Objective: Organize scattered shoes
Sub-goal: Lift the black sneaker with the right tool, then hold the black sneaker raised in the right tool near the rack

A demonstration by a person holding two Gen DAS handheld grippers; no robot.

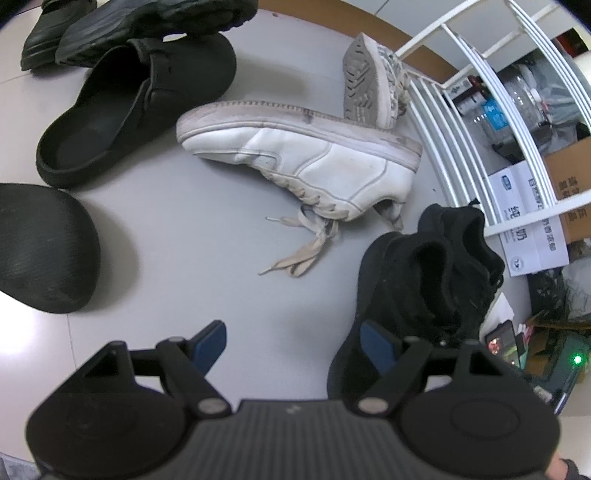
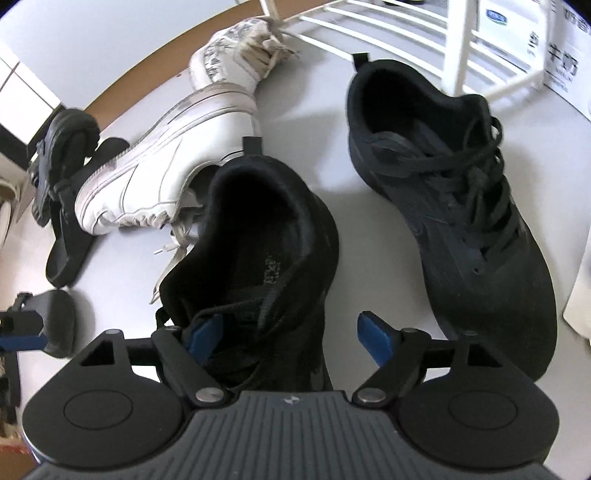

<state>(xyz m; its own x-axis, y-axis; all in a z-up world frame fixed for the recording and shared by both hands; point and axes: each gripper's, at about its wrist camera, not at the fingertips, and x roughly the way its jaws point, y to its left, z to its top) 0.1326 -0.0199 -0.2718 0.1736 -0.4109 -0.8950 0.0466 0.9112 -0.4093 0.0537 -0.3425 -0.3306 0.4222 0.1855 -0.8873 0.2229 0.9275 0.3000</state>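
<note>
In the right wrist view, my right gripper (image 2: 290, 334) stands open over a black sneaker (image 2: 258, 240). Its left pad sits by the laces and its right pad is clear of the shoe. The matching black sneaker (image 2: 461, 203) stands upright just to the right. A white sneaker (image 2: 166, 173) lies on its side behind them, and a second white sneaker (image 2: 236, 55) lies further back. My left gripper (image 1: 293, 343) is open over bare floor, with the black sneaker (image 1: 424, 288) beside its right finger and the white sneaker (image 1: 303, 158) ahead.
A white wire rack (image 1: 480, 110) stands at the right, with boxes and bottles behind it. A black clog (image 1: 136, 107) and another clog's toe (image 1: 44, 247) lie at the left, and more black shoes (image 1: 147, 22) at the far left. The floor (image 1: 207, 240) is grey.
</note>
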